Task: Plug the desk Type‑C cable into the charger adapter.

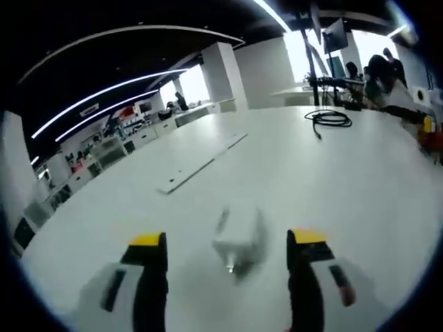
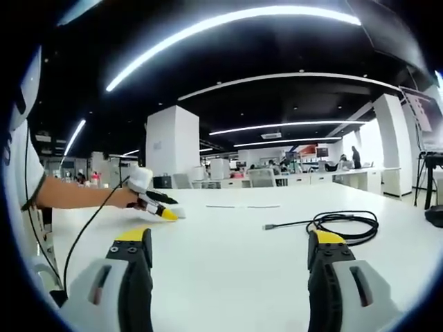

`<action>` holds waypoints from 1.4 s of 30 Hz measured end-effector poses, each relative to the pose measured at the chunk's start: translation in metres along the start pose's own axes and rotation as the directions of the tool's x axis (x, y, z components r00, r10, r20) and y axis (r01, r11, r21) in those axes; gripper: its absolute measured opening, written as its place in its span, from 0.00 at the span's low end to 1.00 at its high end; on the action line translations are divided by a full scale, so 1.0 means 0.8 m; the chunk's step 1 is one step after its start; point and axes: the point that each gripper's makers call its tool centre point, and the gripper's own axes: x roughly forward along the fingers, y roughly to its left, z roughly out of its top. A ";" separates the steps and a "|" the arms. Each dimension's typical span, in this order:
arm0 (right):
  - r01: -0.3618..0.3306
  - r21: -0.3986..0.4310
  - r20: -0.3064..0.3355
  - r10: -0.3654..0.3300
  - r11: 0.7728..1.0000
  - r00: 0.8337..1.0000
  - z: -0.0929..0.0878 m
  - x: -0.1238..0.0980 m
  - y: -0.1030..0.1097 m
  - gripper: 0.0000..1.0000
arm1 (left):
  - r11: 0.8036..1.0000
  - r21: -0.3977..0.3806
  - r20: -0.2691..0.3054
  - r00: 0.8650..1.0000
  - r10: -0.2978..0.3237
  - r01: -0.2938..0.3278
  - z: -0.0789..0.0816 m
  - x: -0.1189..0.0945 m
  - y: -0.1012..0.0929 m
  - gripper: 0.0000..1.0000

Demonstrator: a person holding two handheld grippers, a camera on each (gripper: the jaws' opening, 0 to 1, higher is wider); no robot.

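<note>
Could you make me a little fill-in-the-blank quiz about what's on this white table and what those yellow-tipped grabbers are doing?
1. The white charger adapter lies on the table between the left gripper's two ____ fingers.
2. The black cable rests on the table in a loose ____.
3. The right gripper is ____, holding nothing.
4. The fingers are tipped in ____.

Missing words: open; coil; open; yellow

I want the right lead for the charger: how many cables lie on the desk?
1: a black coiled cable lies ahead of the right gripper, plug end free. Others may be hidden.
</note>
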 end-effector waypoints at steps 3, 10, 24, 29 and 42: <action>-0.002 0.005 -0.001 0.002 1.000 1.000 -0.001 0.000 0.001 0.94 | 1.000 0.002 0.017 1.000 -0.019 0.019 0.006 0.003 0.007 0.56; -0.003 0.006 0.004 0.003 1.000 1.000 -0.001 -0.003 0.002 0.94 | 0.996 0.027 -0.040 0.995 -0.086 0.087 0.004 0.014 0.010 0.50; 0.009 0.016 0.025 -0.009 1.000 1.000 -0.001 -0.010 -0.003 0.93 | 0.982 0.048 -0.106 0.979 -0.174 0.180 0.002 0.023 -0.007 0.35; 0.014 0.022 0.033 -0.014 1.000 0.999 0.001 -0.013 -0.008 0.92 | 0.972 0.065 -0.144 0.966 -0.213 0.224 -0.004 0.025 -0.005 0.27; 0.016 0.022 0.036 -0.017 1.000 0.999 0.000 -0.017 -0.012 0.92 | 0.963 0.103 -0.235 0.947 -0.220 0.249 -0.005 0.027 -0.017 0.27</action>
